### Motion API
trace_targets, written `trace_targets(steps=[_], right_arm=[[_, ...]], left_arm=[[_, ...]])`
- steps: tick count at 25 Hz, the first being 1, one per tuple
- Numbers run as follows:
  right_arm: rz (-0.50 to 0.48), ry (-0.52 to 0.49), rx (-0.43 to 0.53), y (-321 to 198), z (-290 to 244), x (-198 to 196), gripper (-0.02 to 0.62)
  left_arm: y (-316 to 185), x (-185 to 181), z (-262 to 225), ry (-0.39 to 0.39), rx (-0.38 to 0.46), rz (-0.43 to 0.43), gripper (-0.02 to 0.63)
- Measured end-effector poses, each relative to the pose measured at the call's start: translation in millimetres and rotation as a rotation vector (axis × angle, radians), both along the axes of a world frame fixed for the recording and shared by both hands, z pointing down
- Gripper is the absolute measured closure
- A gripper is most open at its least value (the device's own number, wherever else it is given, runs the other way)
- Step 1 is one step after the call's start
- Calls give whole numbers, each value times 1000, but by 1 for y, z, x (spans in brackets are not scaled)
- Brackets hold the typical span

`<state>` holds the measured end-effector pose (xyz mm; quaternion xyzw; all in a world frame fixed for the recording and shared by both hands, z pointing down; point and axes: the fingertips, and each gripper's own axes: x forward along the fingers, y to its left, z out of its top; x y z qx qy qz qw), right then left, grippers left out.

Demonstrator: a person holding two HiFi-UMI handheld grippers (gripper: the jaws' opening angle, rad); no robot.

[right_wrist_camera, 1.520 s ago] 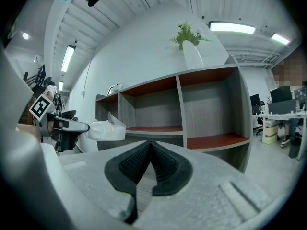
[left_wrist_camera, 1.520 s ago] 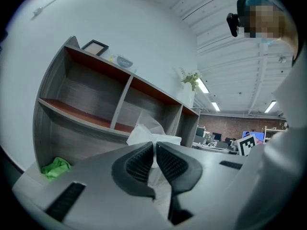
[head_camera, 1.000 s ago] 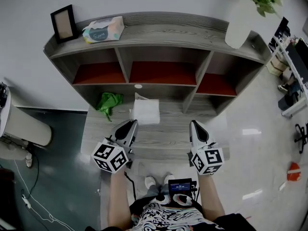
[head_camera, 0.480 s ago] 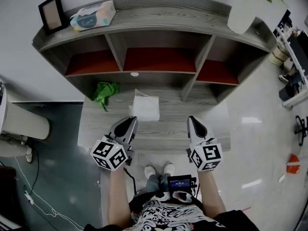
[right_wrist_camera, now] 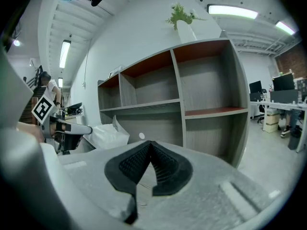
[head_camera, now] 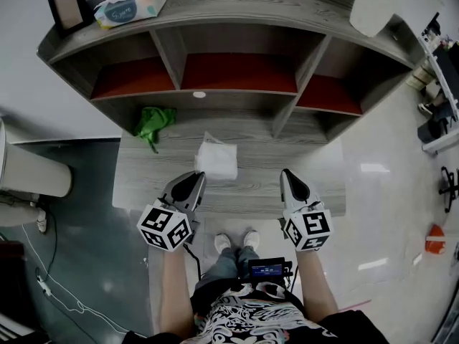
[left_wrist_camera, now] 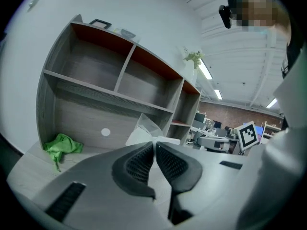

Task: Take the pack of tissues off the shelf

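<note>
The pack of tissues (head_camera: pixel 131 3), pale with a dark oval label, lies on the top board of the grey shelf unit (head_camera: pixel 237 9), near its left end. In the left gripper view the pack (left_wrist_camera: pixel 127 33) is a small shape high on the top board. My left gripper (head_camera: pixel 192 181) is shut and empty, low over the wooden platform, far below the pack. My right gripper (head_camera: pixel 289 178) is level with it to the right, also shut with nothing in it. The left gripper (left_wrist_camera: pixel 154 142) and the right gripper (right_wrist_camera: pixel 150 143) both have their jaws together at the tips.
A black picture frame (head_camera: pixel 66 6) stands left of the pack. A white vase with a plant (head_camera: pixel 376 6) stands on the top board's right end. A green cloth (head_camera: pixel 152 120) and a white bag (head_camera: pixel 216 158) lie on the platform (head_camera: pixel 143 185). The cubbies have red floors.
Both grippers have sunk a little, still side by side with jaws unchanged. The head view has tipped, so the shelf sits higher in the picture.
</note>
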<state>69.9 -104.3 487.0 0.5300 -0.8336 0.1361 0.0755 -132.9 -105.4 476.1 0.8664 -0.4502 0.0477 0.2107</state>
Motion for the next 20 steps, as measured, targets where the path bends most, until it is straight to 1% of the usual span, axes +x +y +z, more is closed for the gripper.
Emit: trace_targets(steps=[1,6,20], right_arm=[[1,0,-5,0,3,0,591],[-8,7,-29,1,16,-4,591],[10,23,-104,14,55,4,591]], left_arm=[[1,0,4,-4,-6,3,584],[5,-3,16,39,-28,-8,584],[10,0,50,68,-80,-4,584]])
